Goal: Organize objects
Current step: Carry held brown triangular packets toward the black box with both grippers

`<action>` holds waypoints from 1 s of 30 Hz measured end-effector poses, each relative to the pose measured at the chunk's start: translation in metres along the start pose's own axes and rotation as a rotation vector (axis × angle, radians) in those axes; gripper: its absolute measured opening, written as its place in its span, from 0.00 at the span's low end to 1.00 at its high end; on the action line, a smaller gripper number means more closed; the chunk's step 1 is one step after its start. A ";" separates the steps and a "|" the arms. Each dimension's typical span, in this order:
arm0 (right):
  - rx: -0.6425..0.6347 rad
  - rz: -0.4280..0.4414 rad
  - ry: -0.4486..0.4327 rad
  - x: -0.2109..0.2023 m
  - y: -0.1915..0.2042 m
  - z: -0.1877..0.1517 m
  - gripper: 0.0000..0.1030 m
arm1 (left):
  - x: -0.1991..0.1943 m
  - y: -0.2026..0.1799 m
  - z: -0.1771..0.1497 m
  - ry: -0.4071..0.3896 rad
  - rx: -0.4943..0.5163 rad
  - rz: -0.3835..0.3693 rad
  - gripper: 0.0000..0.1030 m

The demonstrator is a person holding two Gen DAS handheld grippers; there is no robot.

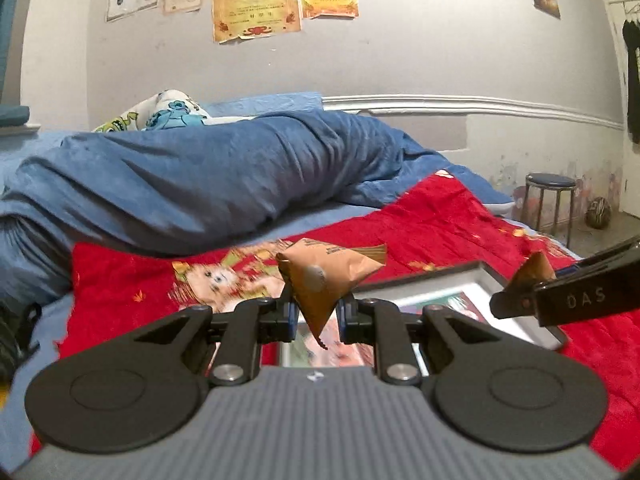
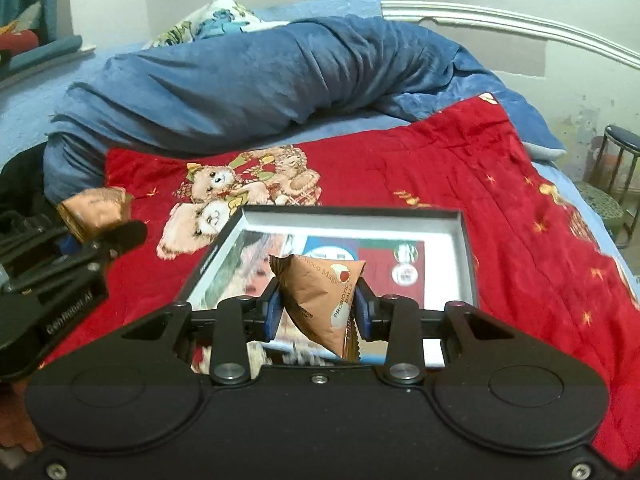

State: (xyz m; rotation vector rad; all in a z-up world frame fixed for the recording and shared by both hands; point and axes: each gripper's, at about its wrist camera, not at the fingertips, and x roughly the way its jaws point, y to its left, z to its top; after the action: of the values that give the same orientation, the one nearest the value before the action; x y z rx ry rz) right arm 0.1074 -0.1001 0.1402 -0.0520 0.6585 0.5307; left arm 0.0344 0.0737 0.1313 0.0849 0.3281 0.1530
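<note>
Two brown snack packets: left claw [image 1: 314, 312] grips one [image 1: 324, 276], right claw [image 2: 316, 312] the other [image 2: 320, 296]; one shallow box [image 2: 466, 256] at 12 o'clock.

There are two brown snack packets: one [image 1: 324, 280] and another [image 2: 320, 296]. There is one shallow box [image 2: 466, 248], one red blanket [image 2: 460, 160], one blue duvet [image 2: 240, 80], one stool [image 1: 551, 184], one ball [image 1: 599, 212].

Each camera sits on its own claw and looks forward along the fingers, low and close over the bed [image 1: 460, 216]. Both views share the red blanket [image 2: 440, 160], the open box [image 2: 352, 212] and the blue duvet [image 1: 200, 176]; each catches the other claw at its edge.
</note>
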 end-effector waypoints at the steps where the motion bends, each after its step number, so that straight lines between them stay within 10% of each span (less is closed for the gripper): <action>1: 0.008 -0.001 0.007 0.006 0.003 0.010 0.34 | 0.007 0.004 0.004 0.017 0.002 0.005 0.21; 9: 0.016 -0.009 0.282 0.102 0.007 0.045 0.34 | 0.087 0.040 -0.014 0.262 -0.124 -0.066 0.21; 30: -0.071 -0.008 0.449 0.172 0.043 -0.001 0.34 | 0.106 0.029 -0.063 0.371 -0.081 -0.161 0.22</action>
State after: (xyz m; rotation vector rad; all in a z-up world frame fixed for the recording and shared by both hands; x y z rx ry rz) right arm 0.1996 0.0146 0.0420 -0.2456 1.0764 0.5387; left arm 0.1095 0.1228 0.0415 -0.0515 0.6956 0.0204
